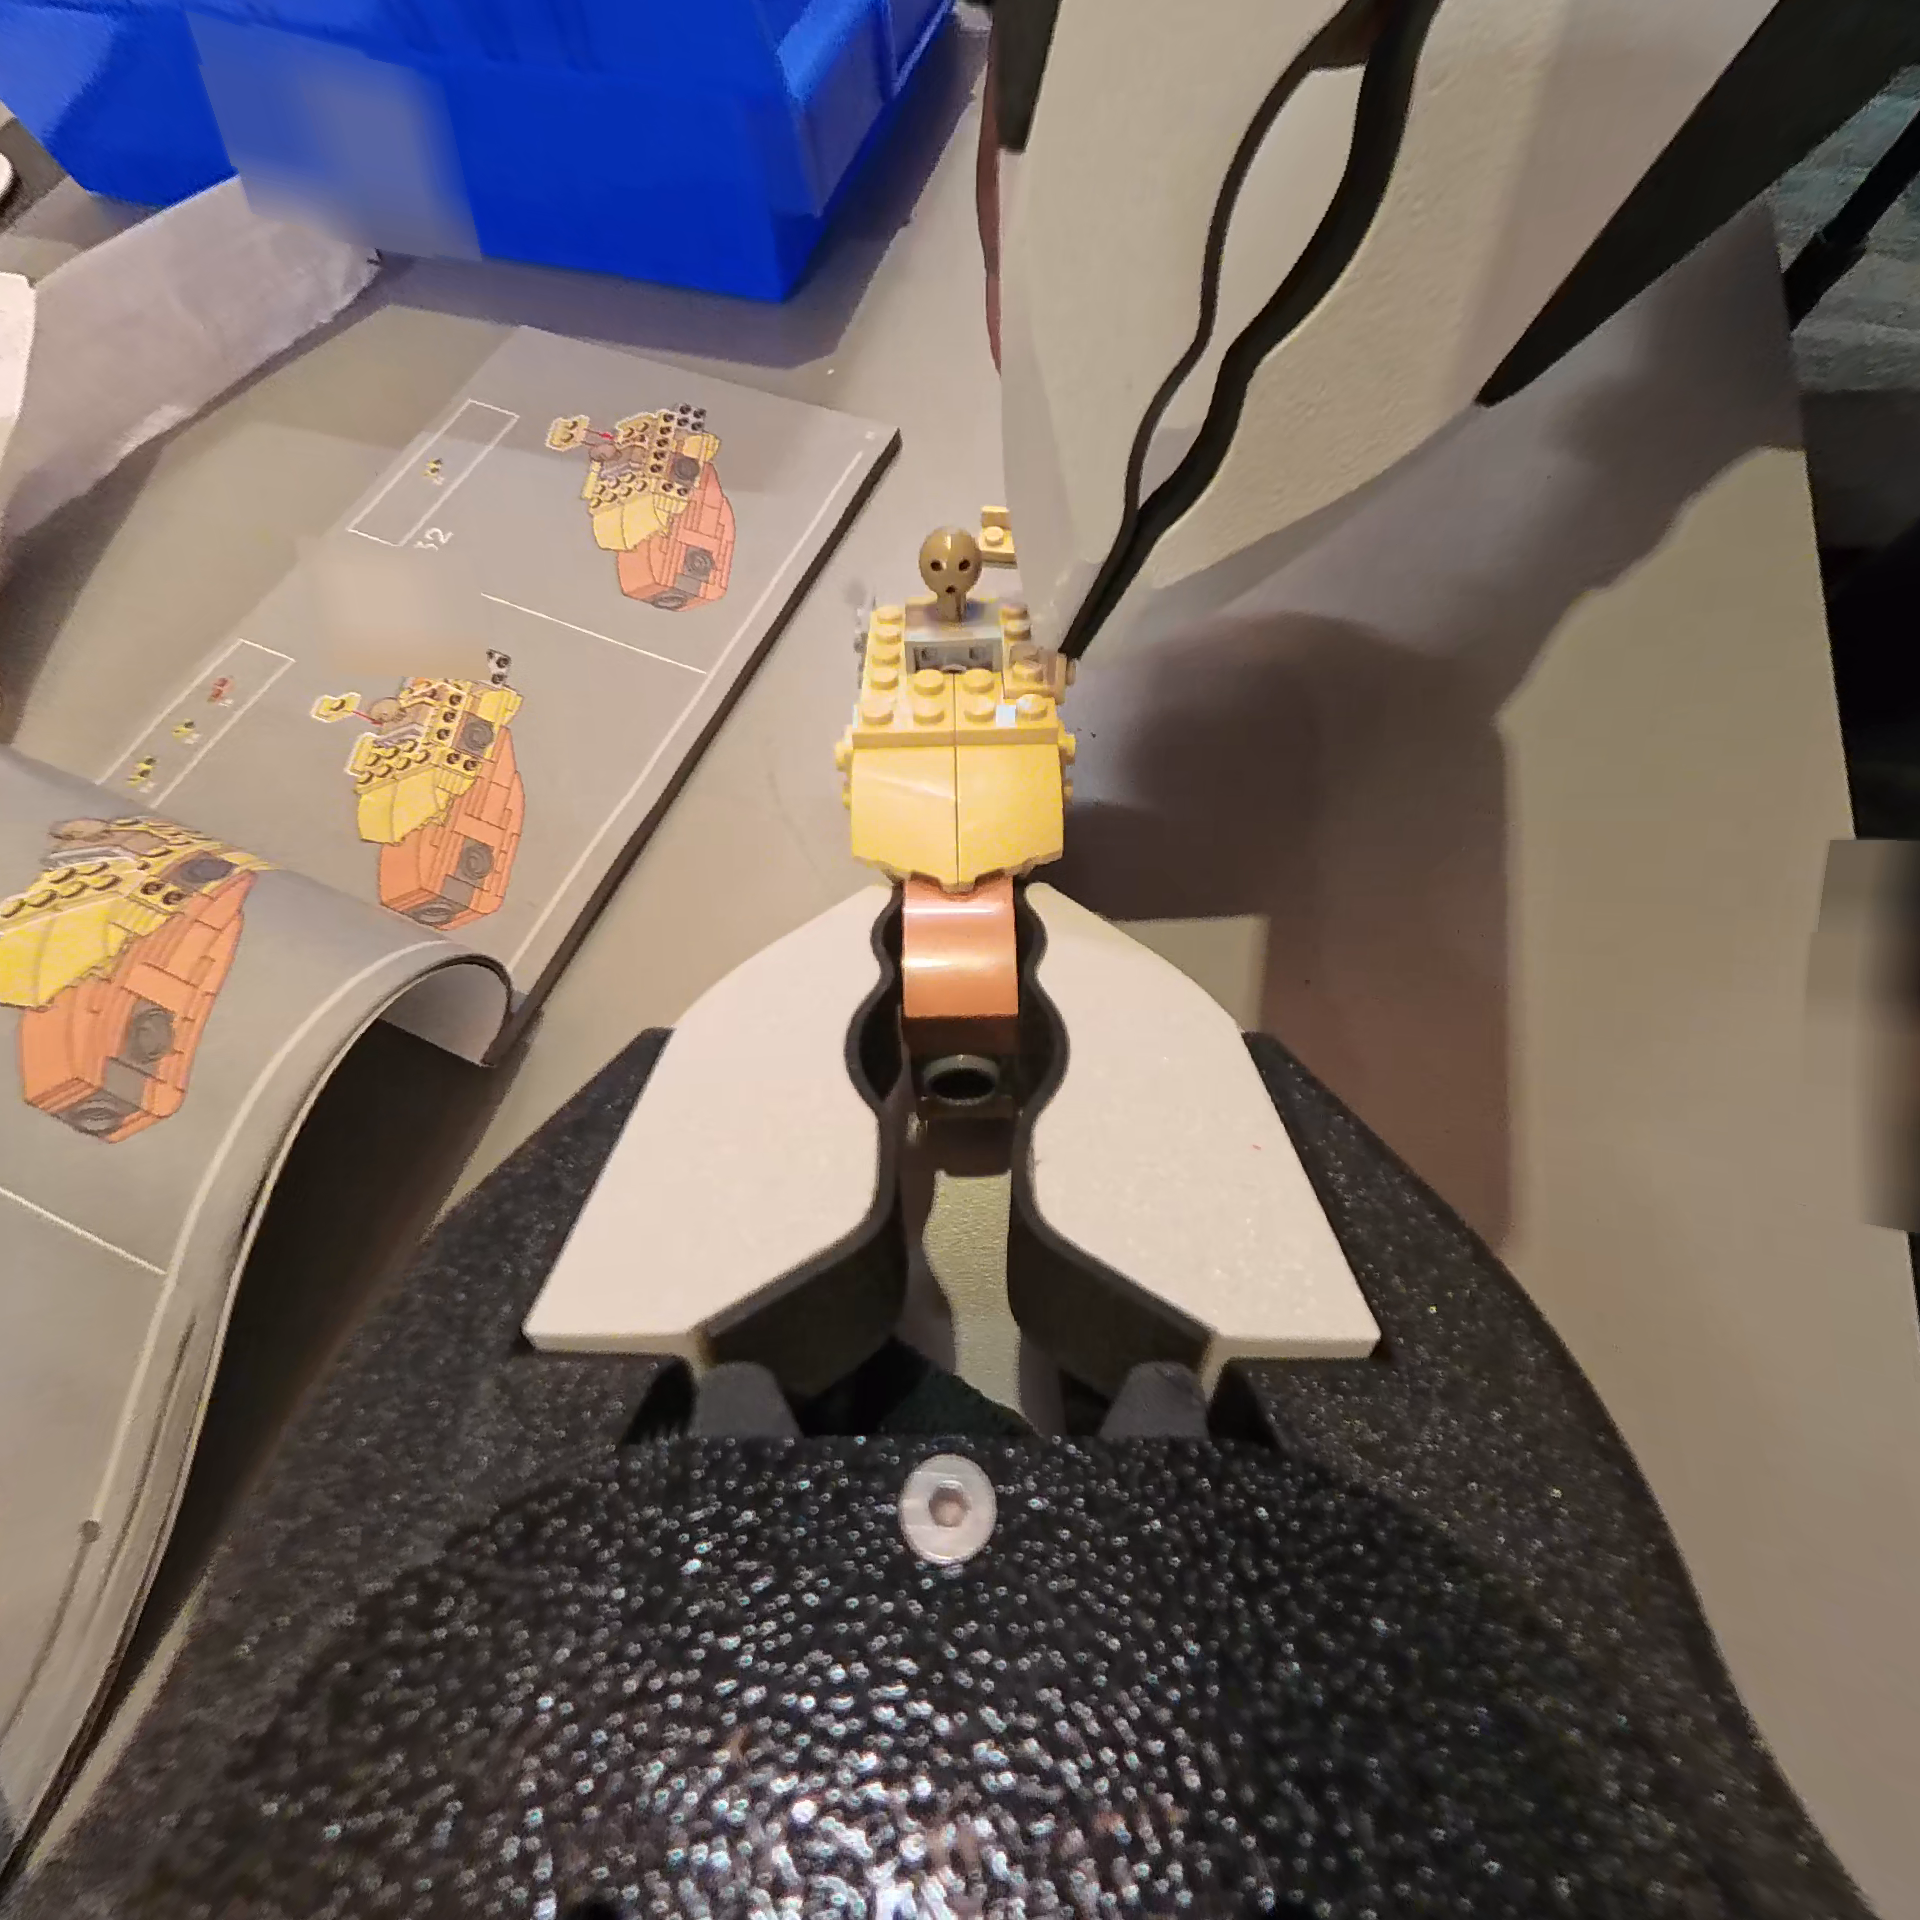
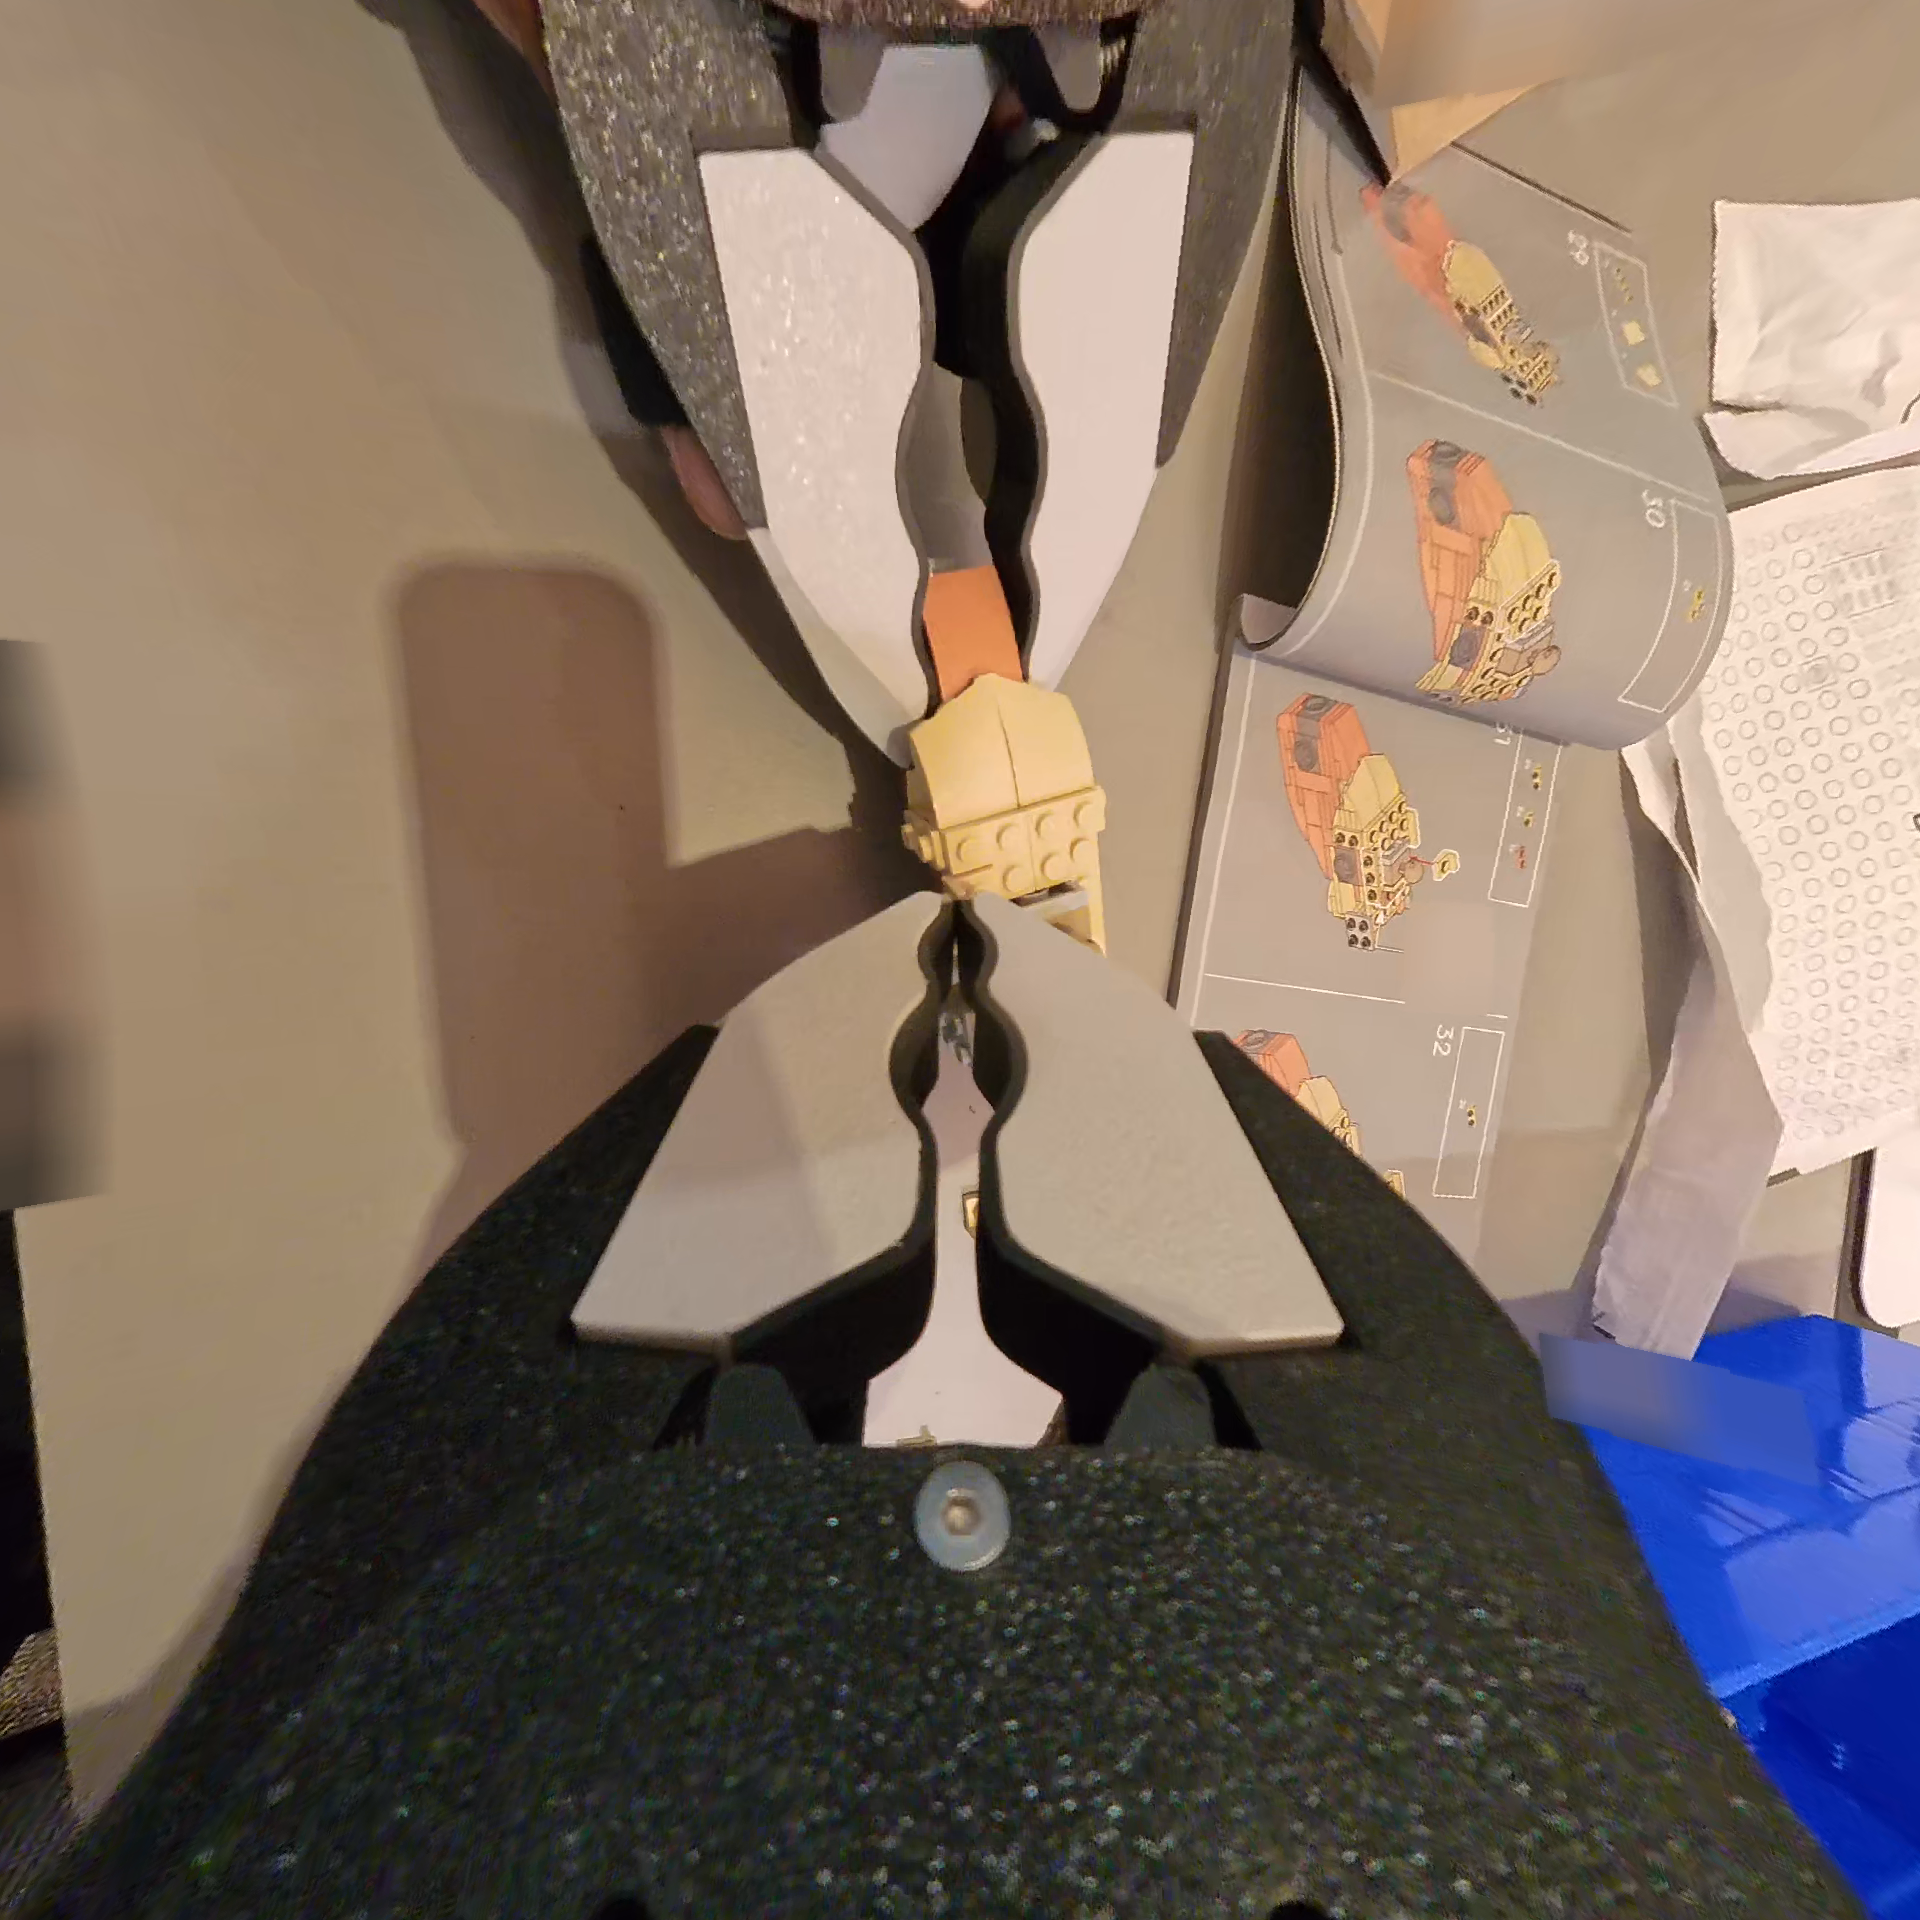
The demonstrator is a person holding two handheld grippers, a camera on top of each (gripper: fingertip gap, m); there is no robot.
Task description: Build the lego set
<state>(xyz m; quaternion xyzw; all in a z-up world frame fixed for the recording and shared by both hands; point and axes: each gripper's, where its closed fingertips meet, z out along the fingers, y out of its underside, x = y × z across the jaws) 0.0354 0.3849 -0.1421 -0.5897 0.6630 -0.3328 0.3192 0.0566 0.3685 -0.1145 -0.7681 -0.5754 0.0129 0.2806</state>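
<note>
My left gripper [image 1: 961,914] is shut on the orange curved base [image 1: 958,961] of a small lego model [image 1: 956,769] and holds it out in front. The model has a tan studded top and a dark tan ball head [image 1: 949,558], with a small tan plate [image 1: 995,537] beside the head. My right gripper [image 2: 956,914] is shut, its tips touching the far end of the model [image 2: 997,790]. I cannot see any piece between its fingers. In the left wrist view the right gripper [image 1: 1070,639] comes down from above. In the right wrist view the left gripper [image 2: 971,665] faces me.
An open grey instruction booklet [image 1: 520,623] lies on the grey table to the left of the model; it also shows in the right wrist view [image 2: 1403,831]. A blue bin [image 1: 582,135] stands behind it. White papers [image 2: 1818,831] lie beyond the booklet. Across from one pair of fingers to the other is roughly 4 cm.
</note>
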